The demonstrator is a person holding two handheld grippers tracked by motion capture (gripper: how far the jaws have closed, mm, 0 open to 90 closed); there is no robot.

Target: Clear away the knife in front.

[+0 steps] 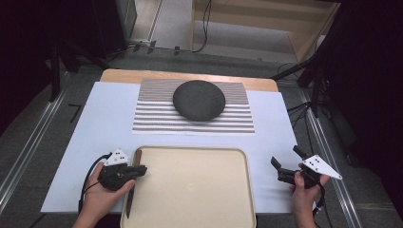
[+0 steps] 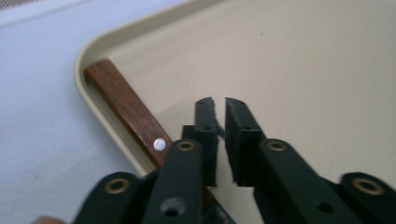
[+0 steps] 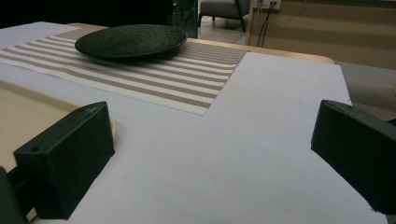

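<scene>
Left claw [image 2: 219, 105] sits over the left edge of the smooth beige plastic tray [image 1: 199, 190], jaws a narrow slit apart with nothing between them. It hides the middle of the wooden-handled knife [image 2: 126, 109] lying along that inner rim; in the high view its blade is a dark sliver. Right claw [image 1: 281, 167] gapes wide over the white paper-covered counter [image 3: 261, 140], gripping nothing, hand low and level. Round matte black plate [image 1: 198, 99] rests on the striped woven placemat [image 1: 157, 121].

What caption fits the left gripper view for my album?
Left claw, jaws a slit apart, over a beige tray beside a wooden knife handle.
</scene>
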